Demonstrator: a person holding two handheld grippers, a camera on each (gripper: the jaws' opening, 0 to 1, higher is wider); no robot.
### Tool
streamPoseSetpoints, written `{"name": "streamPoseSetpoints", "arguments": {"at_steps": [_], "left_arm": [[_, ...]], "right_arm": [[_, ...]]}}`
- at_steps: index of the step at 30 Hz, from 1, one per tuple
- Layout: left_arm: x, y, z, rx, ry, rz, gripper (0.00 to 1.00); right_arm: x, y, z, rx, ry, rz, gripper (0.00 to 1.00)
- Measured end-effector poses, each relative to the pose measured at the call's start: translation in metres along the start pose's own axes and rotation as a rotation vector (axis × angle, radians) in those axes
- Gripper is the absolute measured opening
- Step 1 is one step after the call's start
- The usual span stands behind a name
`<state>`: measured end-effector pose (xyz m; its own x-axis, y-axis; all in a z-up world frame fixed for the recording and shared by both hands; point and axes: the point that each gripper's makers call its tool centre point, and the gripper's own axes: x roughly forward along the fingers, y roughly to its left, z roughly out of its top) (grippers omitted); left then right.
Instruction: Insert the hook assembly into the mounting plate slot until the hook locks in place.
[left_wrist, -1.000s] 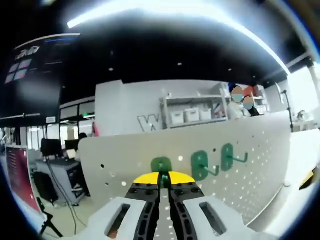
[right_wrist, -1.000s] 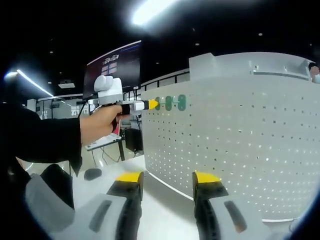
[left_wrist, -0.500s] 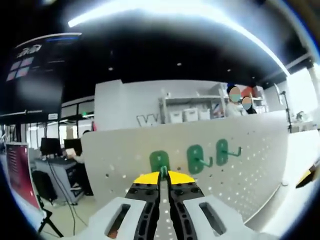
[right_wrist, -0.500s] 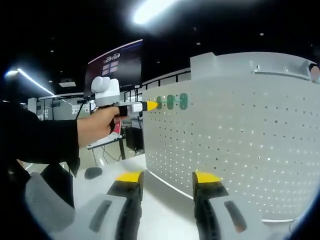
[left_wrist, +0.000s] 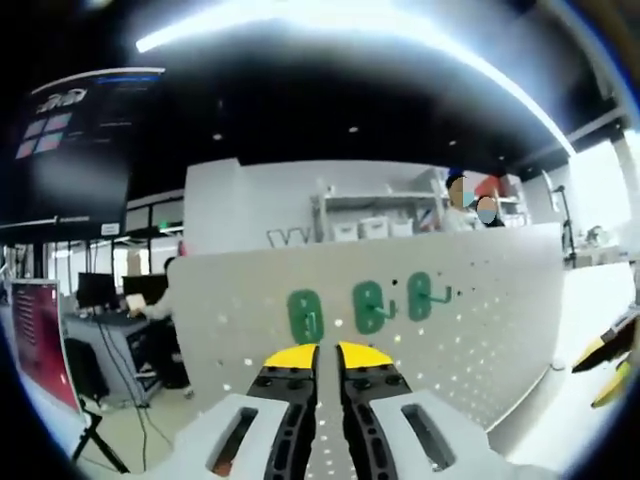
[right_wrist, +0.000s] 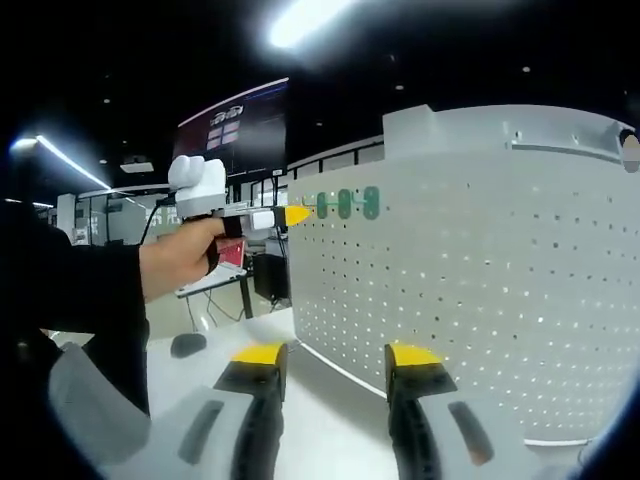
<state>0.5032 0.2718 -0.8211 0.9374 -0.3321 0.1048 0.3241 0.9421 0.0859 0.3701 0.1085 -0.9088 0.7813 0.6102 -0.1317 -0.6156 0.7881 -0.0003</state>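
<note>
On the upper part of the white perforated mounting plate (left_wrist: 480, 300), three green hook assemblies sit in a row: the leftmost hook assembly (left_wrist: 305, 316) hangs just ahead of the left hand-held gripper (left_wrist: 317, 356), with a second hook (left_wrist: 369, 307) and a third hook (left_wrist: 421, 296) beside it to the right. The left hand-held gripper's yellow-tipped jaws stand slightly parted with nothing between them, a little back from the leftmost hook. In the right gripper view, the same green hooks (right_wrist: 344, 204) show near the plate's top edge, with the left hand-held gripper held by a hand (right_wrist: 180, 262) and its yellow tip just short of them. The right hand-held gripper (right_wrist: 335, 358) hangs open and empty above the white surface (right_wrist: 330, 420) at the plate's foot.
</note>
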Motion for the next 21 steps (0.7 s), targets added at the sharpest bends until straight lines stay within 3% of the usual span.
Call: {"name": "streamPoseSetpoints", "arguments": {"at_steps": [21], "left_arm": [[-0.049, -0.019, -0.016, -0.031, 0.016, -0.077, 0.18]], "right_arm": [[0.005, 0.012, -0.01, -0.011, 0.028, 0.025, 0.37]]}}
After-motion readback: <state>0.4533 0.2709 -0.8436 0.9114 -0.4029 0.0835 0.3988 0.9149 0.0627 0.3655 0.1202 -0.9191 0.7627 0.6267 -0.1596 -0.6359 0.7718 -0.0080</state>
